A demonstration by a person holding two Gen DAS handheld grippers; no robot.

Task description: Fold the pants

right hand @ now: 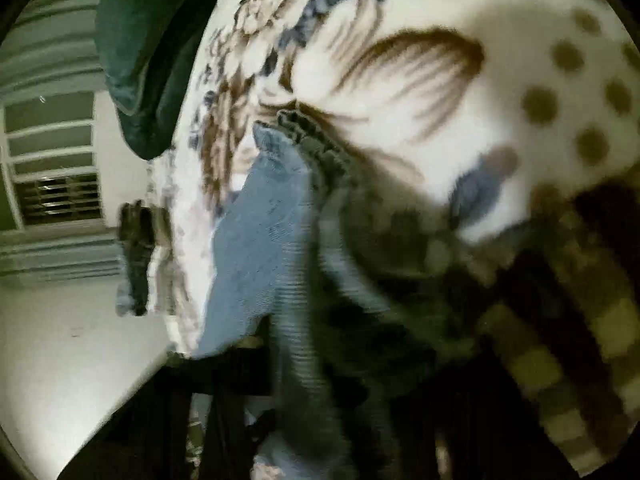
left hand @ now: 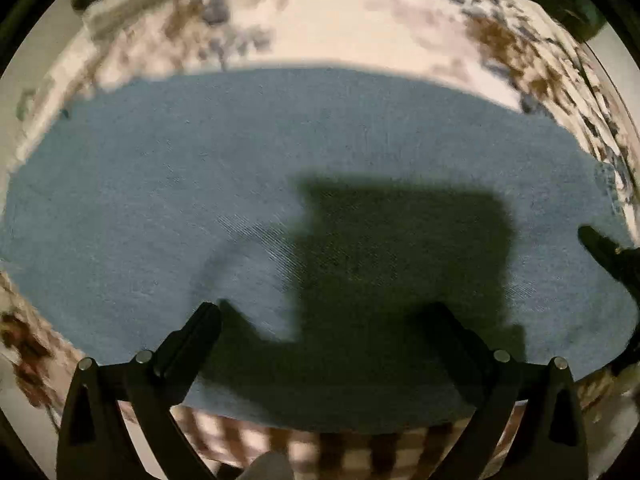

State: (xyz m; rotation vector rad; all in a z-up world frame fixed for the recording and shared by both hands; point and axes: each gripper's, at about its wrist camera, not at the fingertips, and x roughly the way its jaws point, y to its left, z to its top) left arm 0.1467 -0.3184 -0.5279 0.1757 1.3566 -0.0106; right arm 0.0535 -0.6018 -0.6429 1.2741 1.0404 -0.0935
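Blue denim pants (left hand: 280, 184) flat on floral blanket (left hand: 360, 28), long axis 9 to 3 o'clock, directly ahead of left gripper (left hand: 324, 320): jaws wide, empty. Right gripper at 3 o'clock; blurred, grip on cloth uncertain.

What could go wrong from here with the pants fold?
1. The left hand-held gripper is open above the flat blue pants, gripping nothing; that side may lag or wrinkle.
2. The right wrist view is heavily blurred around lifted denim, so the fold may land crooked on the floral blanket.
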